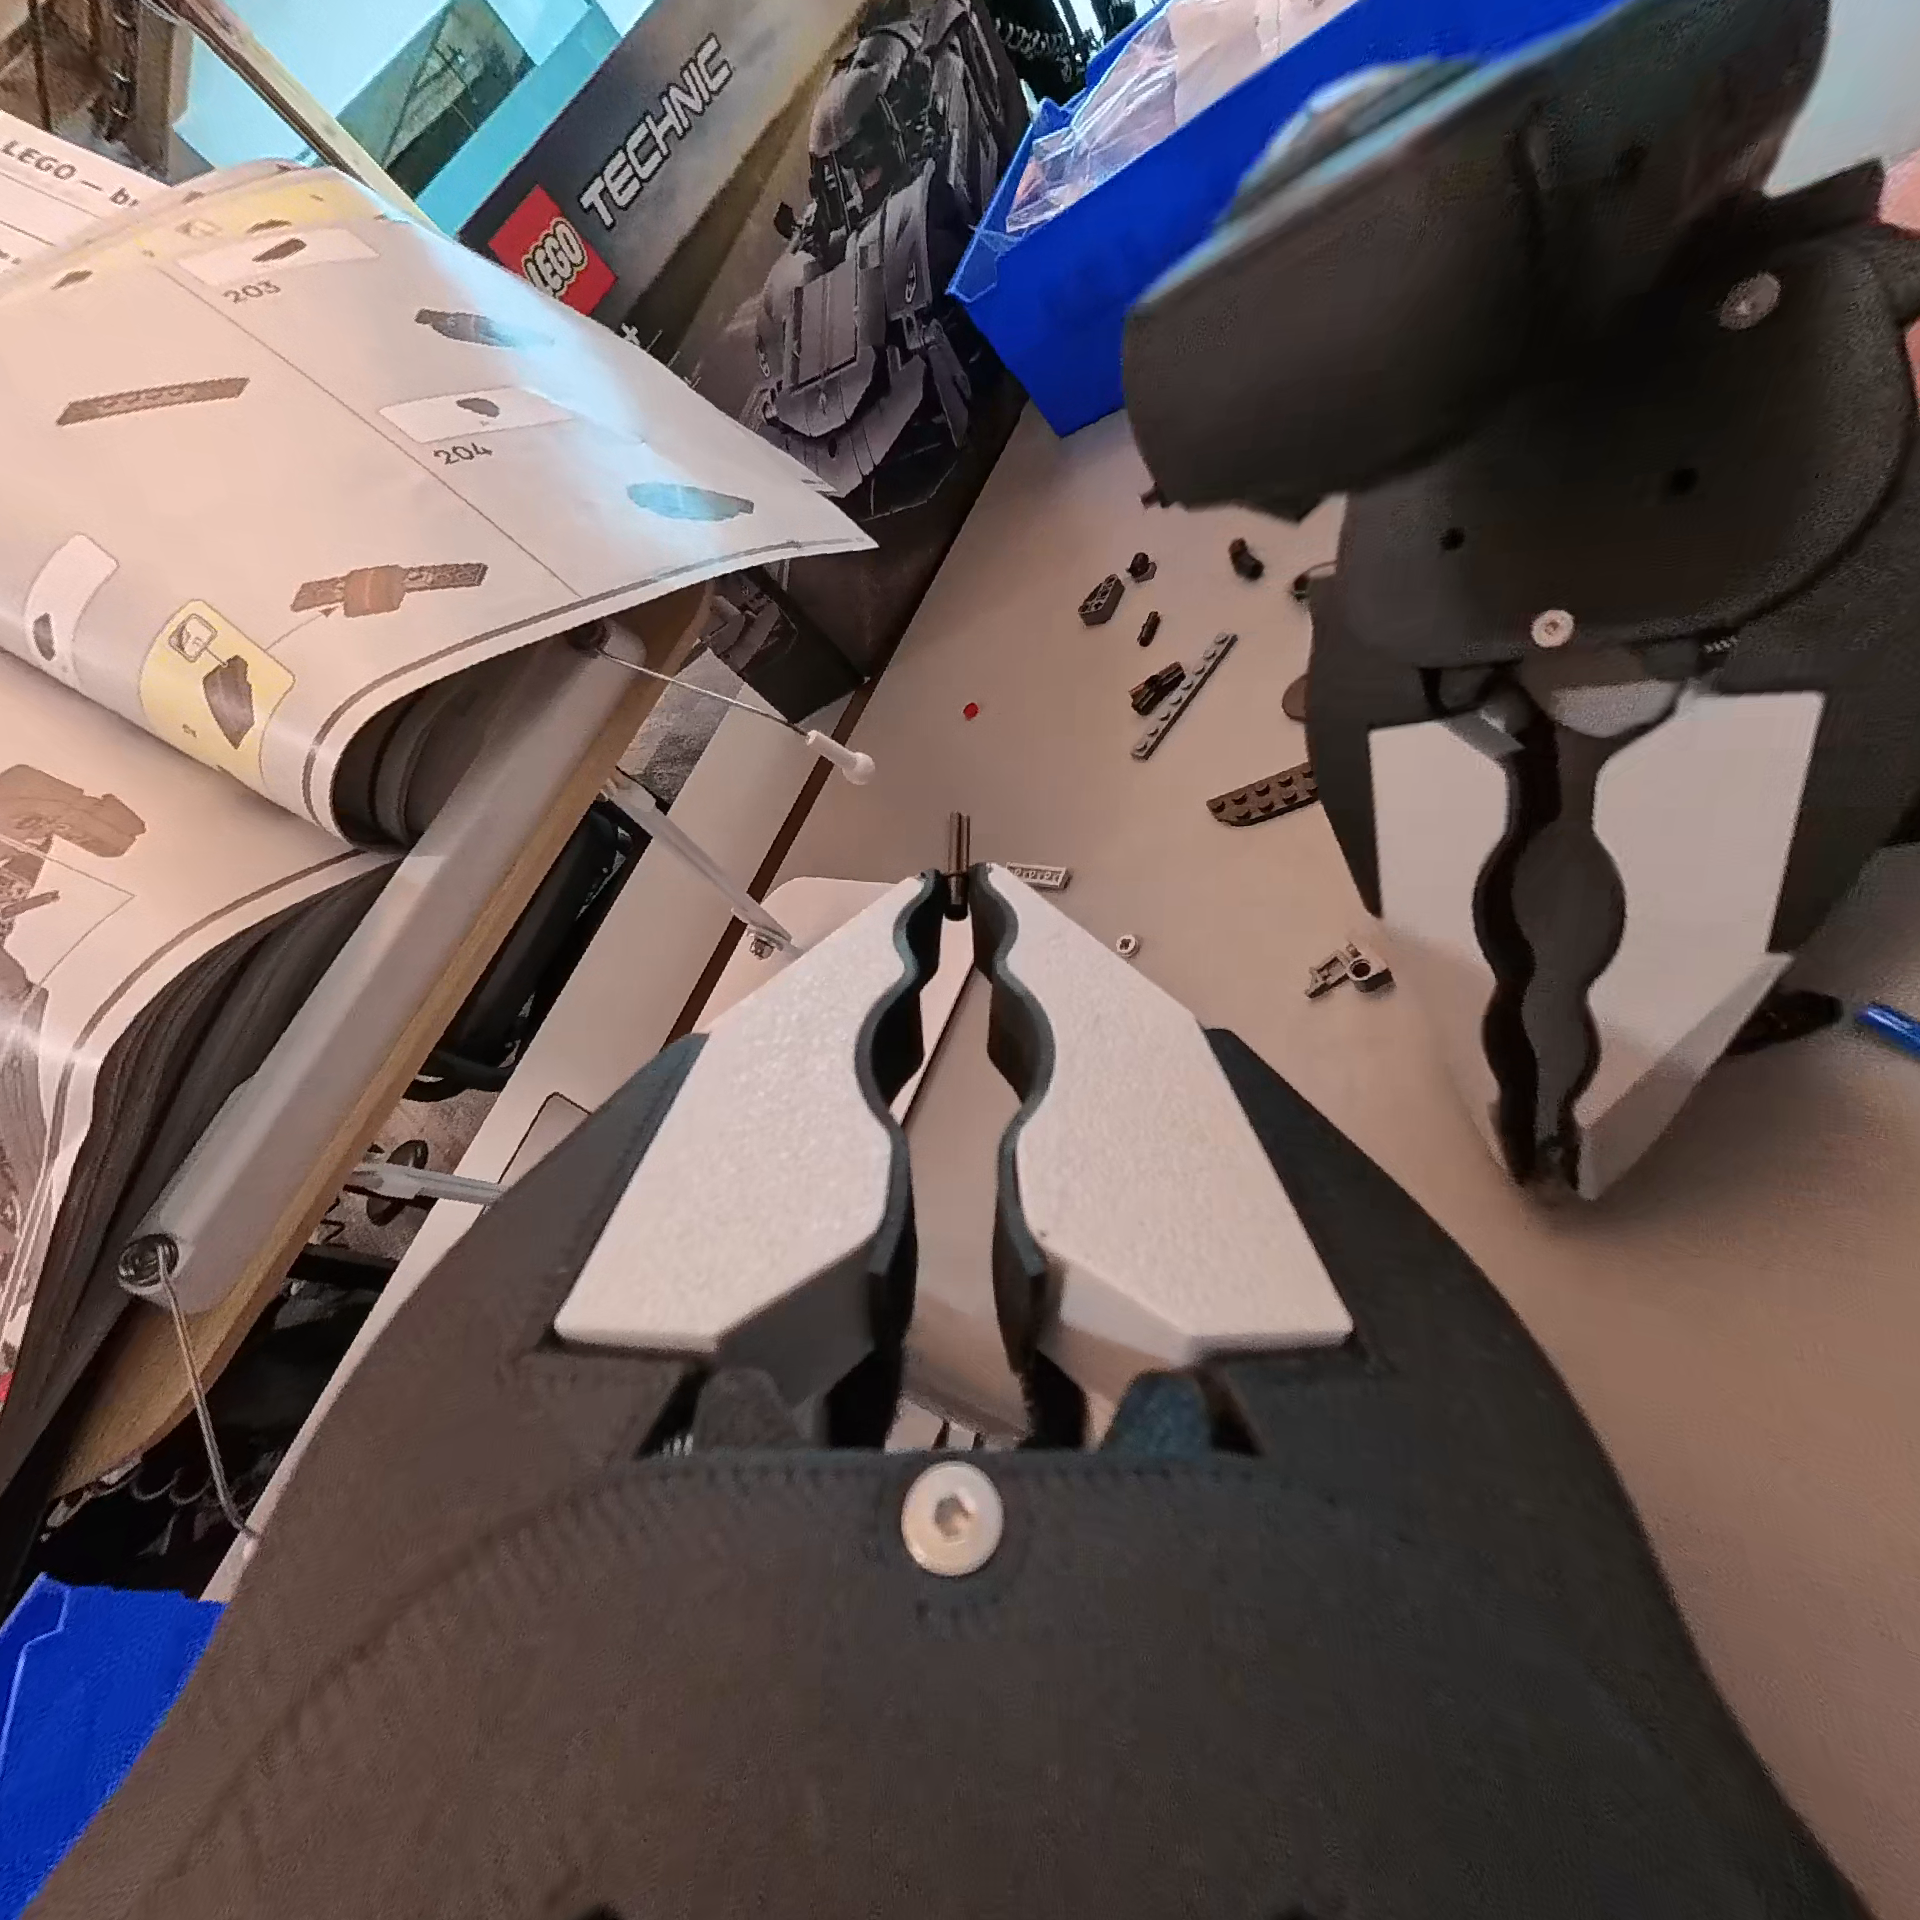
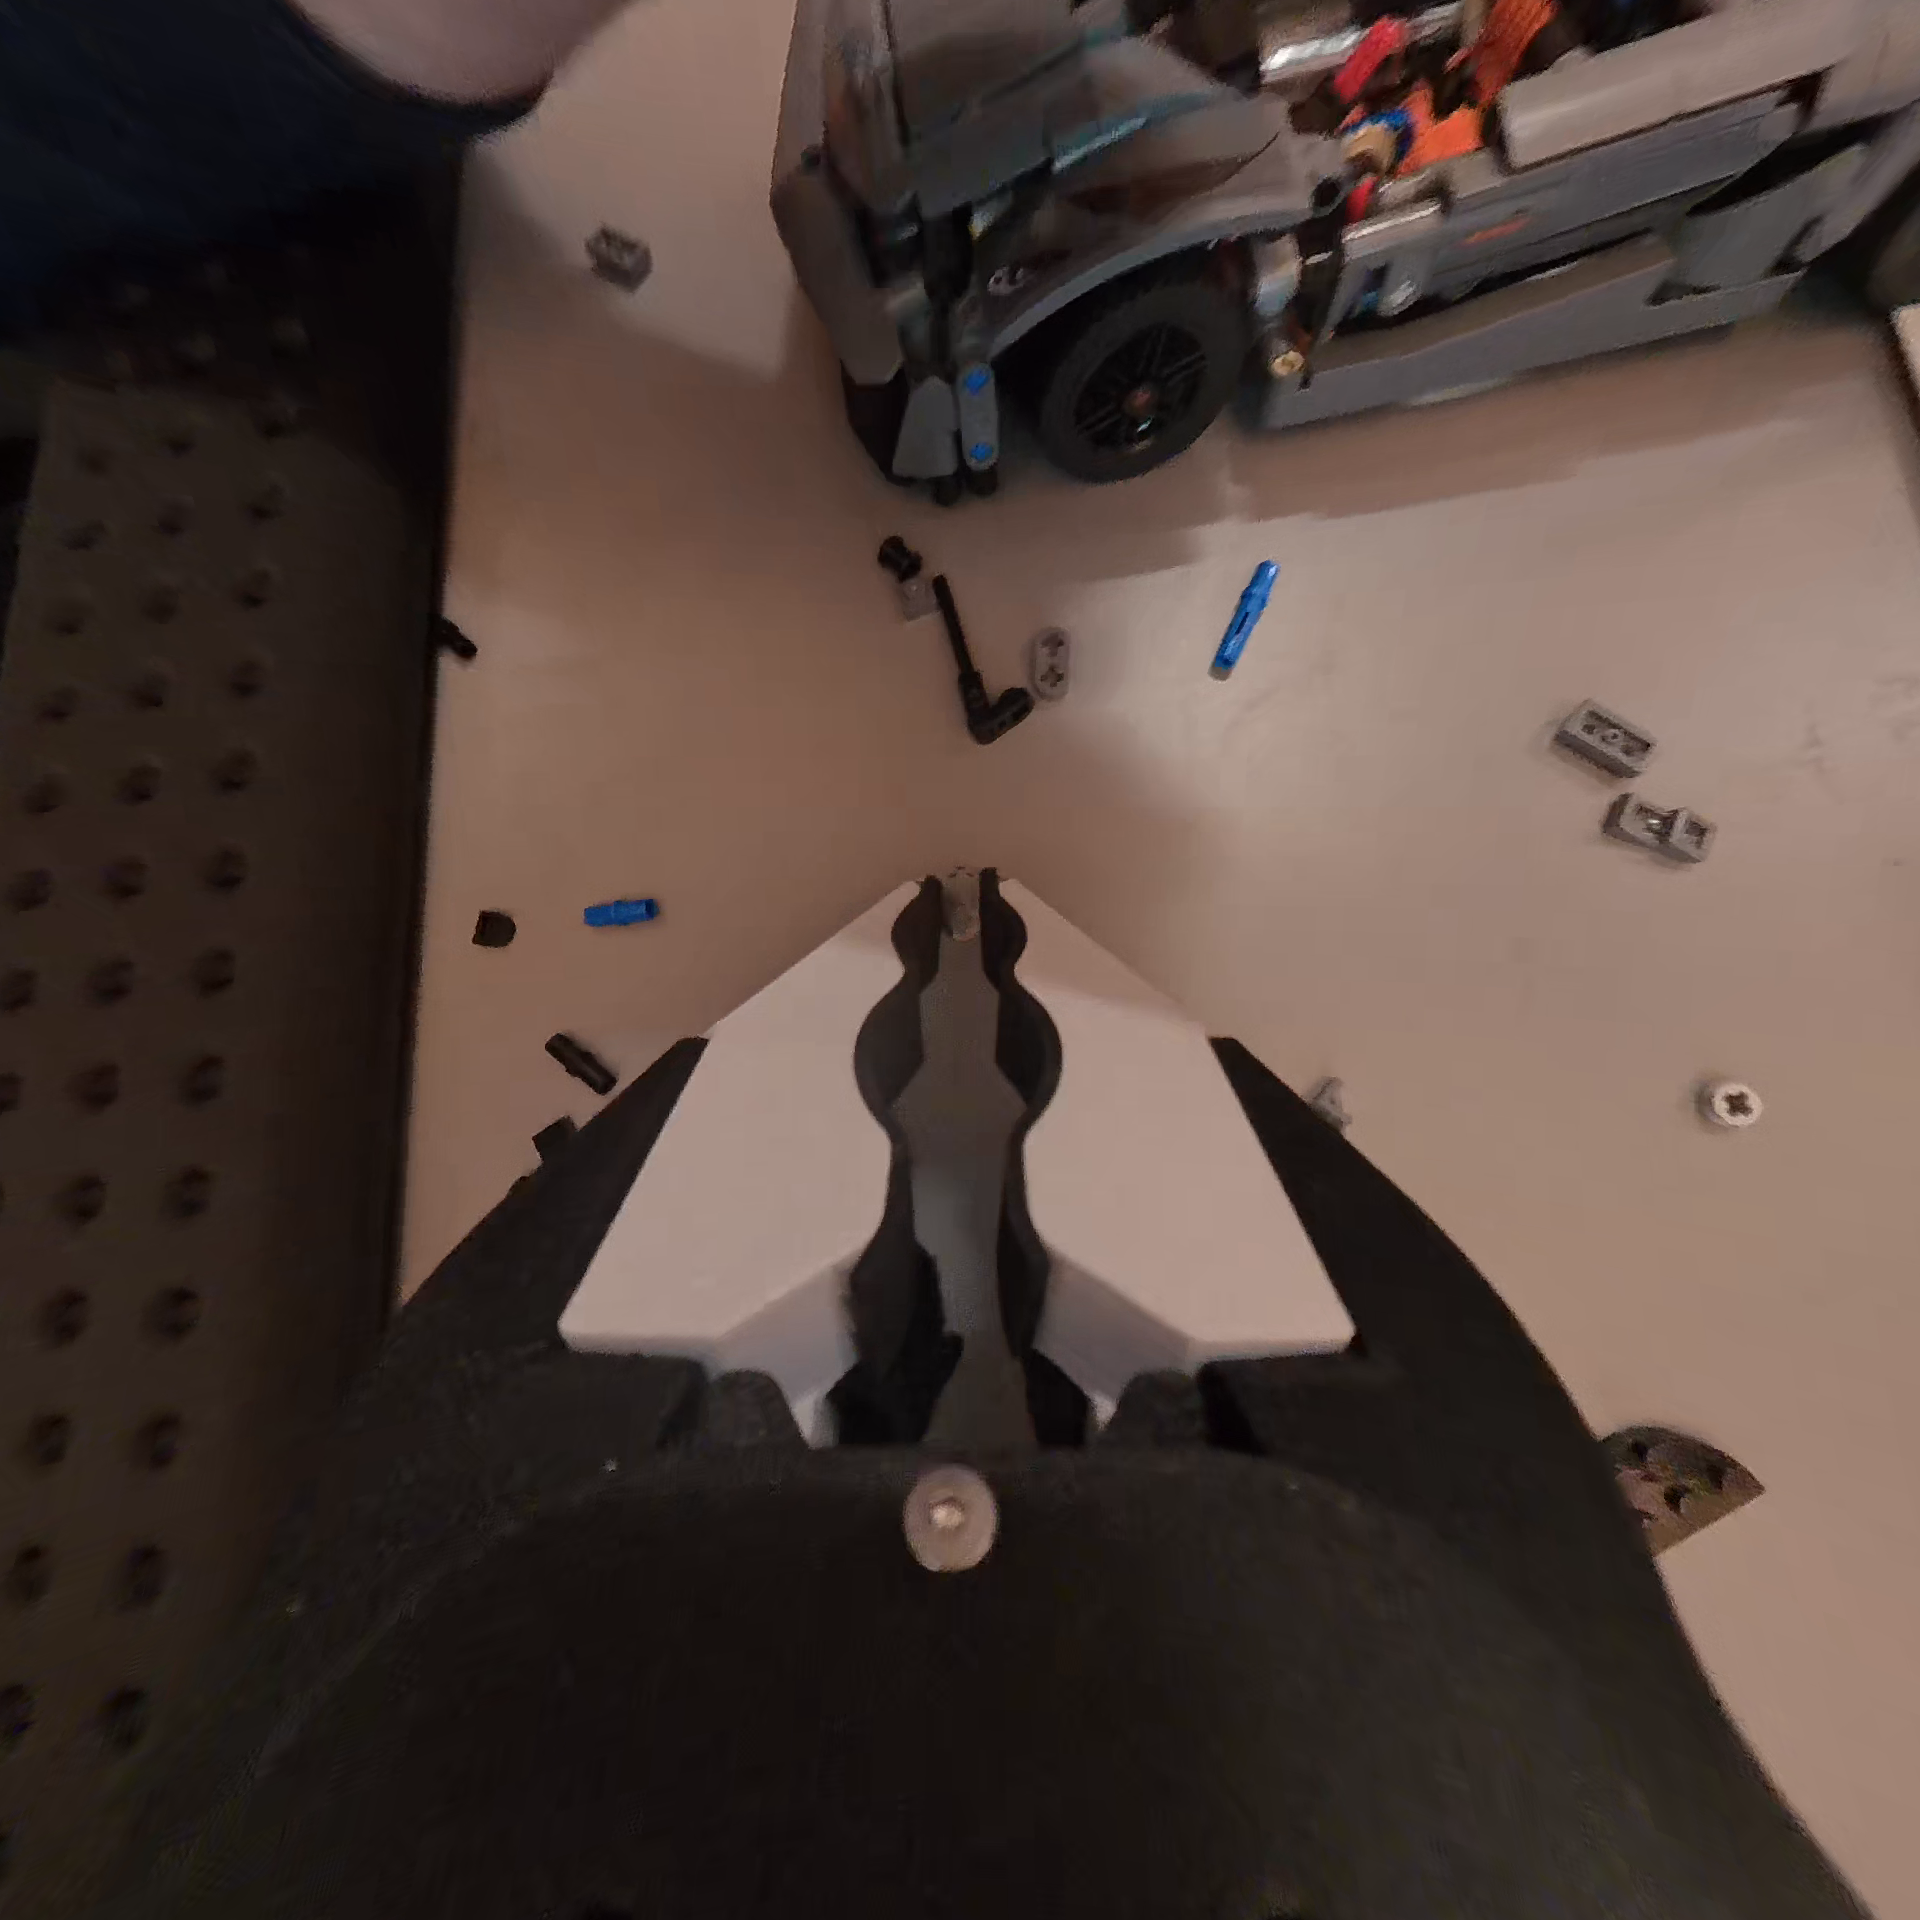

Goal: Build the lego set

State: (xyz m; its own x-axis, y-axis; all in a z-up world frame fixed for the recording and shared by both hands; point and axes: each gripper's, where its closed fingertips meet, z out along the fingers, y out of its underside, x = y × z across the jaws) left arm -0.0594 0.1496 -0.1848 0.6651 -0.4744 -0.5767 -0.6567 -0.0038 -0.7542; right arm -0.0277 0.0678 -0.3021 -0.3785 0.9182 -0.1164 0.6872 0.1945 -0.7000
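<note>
Left gripper [image 1: 958, 896] pinches black pin [image 1: 957, 844] at fingertips, right of instruction booklet [image 1: 312, 436]. Right gripper [image 2: 958, 902] clamps small grey piece [image 2: 958, 914] near tips, below grey car model [image 2: 1299, 260].

My left gripper [image 1: 958, 902] points forward and down over the table, its jaws nearly closed, pinching a small dark pin [image 1: 957, 847] at the very tips. My right gripper [image 2: 961, 902] points steeply down with its tips low at the table, jaws drawn in on a small grey piece [image 2: 960, 906].
</note>
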